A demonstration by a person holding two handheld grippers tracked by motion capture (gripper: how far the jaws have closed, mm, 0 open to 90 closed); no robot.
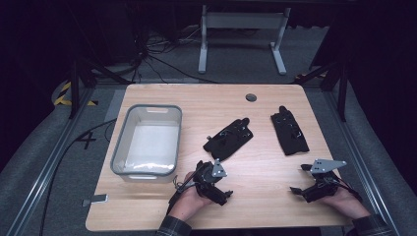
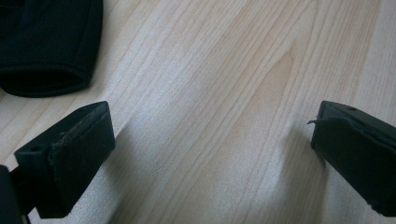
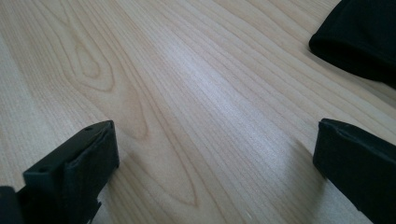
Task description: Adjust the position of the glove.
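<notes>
Both tongs, left (image 1: 220, 183) and right (image 1: 301, 179), rest low at the near edge of the worktop (image 1: 255, 196), jaws spread wide with nothing between them. Two black gloves lie flat further in, the left glove (image 1: 228, 138) just beyond the left tongs and right of the grey bin (image 1: 146, 173), the right glove (image 1: 289, 132) well apart. Risk, as judged: limp fabric may bunch or slide under a shallow pinch, so a jaw catches only one layer and the glove drops short of the bin.

Wooden table (image 1: 265, 191) – 2 black gloves (image 1: 228, 139), grey bin (image 1: 118, 147).
</notes>
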